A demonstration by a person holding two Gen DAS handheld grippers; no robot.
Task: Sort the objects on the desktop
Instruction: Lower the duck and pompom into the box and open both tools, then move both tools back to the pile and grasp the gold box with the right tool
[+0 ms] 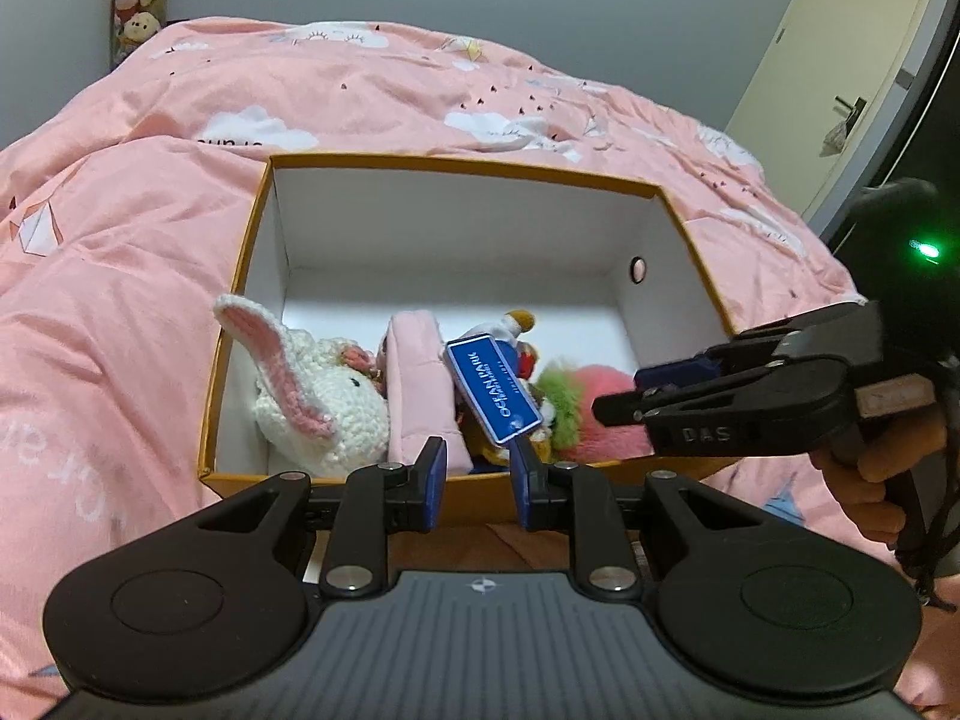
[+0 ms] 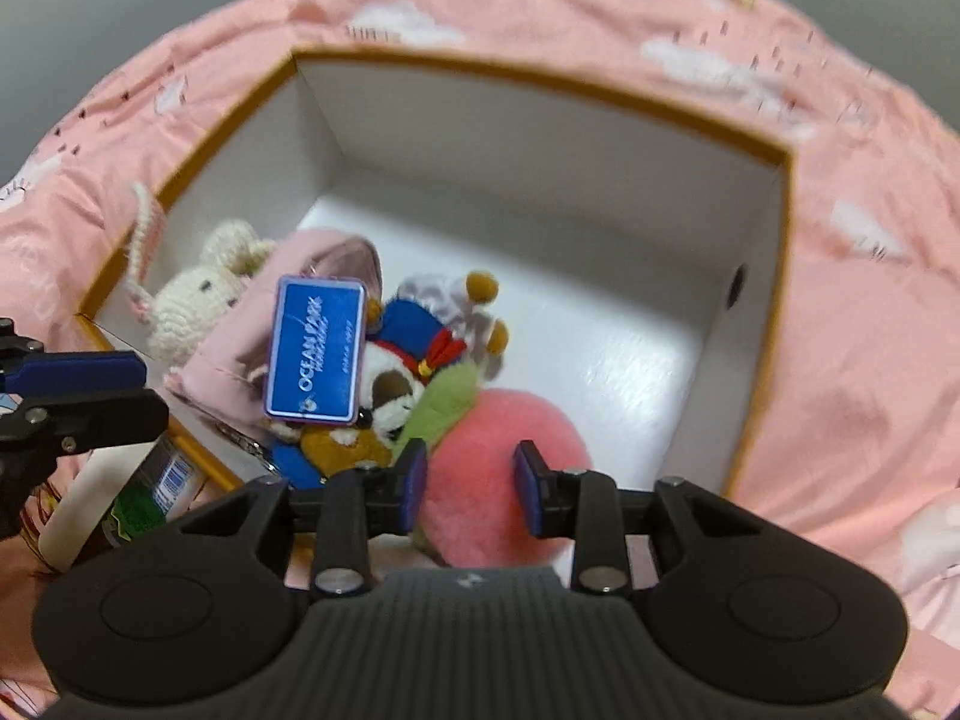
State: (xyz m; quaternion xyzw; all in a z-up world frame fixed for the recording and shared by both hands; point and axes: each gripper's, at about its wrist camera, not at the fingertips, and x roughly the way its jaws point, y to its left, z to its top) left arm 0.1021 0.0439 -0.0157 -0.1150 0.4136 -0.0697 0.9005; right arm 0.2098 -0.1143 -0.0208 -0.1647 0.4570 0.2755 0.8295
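Item 1. Right gripper (image 2: 471, 489): blue-padded jaws spread, nothing between the pads. It hangs above the near end of the box, directly over the round pink plush ball with a green furry tuft (image 2: 510, 480). In the left wrist view it enters from the right side (image 1: 624, 393). It is judged the nearer tool to the box contents.

Item 2. Left gripper (image 1: 477, 483): jaws set narrowly apart, nothing pinched. It sits just outside the near wall of the box, pointing in over the rim; contents lie ahead and below.

Item 3. Blue rectangular "Ocean Park" tag with a pale edge (image 2: 315, 351): just beyond and left of the right gripper's pads, resting tilted on top of the toys, long axis running away from the tongs.

Item 4. Open cardboard box, orange outside, white inside (image 1: 456, 165): holds all visible sorted items, crowded at its near end. Contents beyond the tag: a brown-and-white plush animal in a blue outfit with a red bow (image 2: 414, 360); a pale pink padded fabric pouch (image 1: 417, 390); a white crocheted rabbit with pink-lined ears (image 1: 318, 402) at the far left corner. The box's far half is bare.

Item 5. Pink cloud-print quilt (image 1: 180, 180): surrounds the box.
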